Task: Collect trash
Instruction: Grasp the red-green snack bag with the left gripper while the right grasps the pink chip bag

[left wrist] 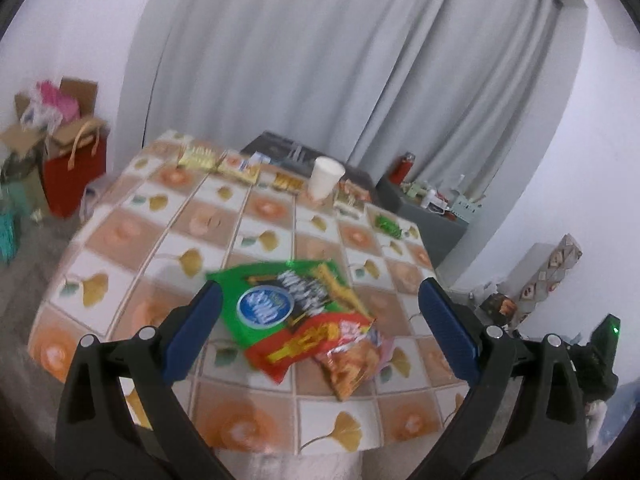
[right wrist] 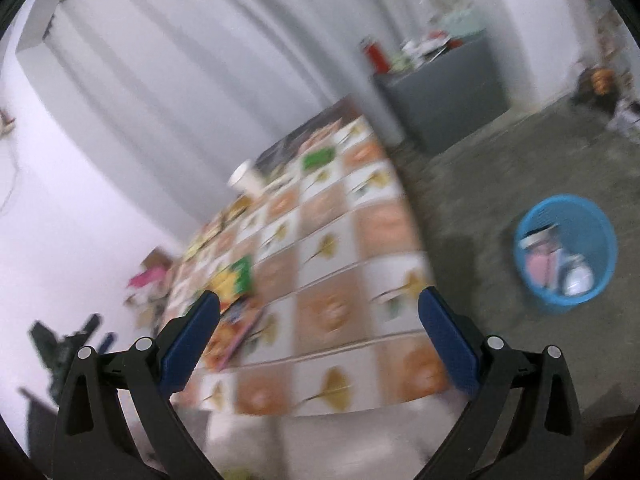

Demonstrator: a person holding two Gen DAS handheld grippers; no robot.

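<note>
The left gripper (left wrist: 320, 320) hangs released above the near part of the worktop (left wrist: 120, 236), a table covered in an orange-and-white checked cloth with yellow leaf prints; nothing sits between its blue-padded fingers (left wrist: 194, 332). Below and between them lies a small heap of trash: a green crinkled snack bag (left wrist: 280, 300) with a blue round logo, a red foil wrapper (left wrist: 308, 344) overlapping its near edge, and an orange chip packet (left wrist: 352, 364) just to the right, touching the red one.

Along the far edge of the worktop stand a white paper cup (left wrist: 325, 178), several yellow snack packets (left wrist: 196, 158) to its left, and a small green packet (left wrist: 387, 226) at the far right.

The right gripper (right wrist: 320, 320) is likewise spread wide and empty, over the near right side of the worktop. Its view is blurred. On the grey floor to the right, well apart from the table, sits a round blue plastic bin (right wrist: 600, 256) with pale items inside; what they are cannot be told. The green bag shows at the left beside the gripper's left finger.
</note>
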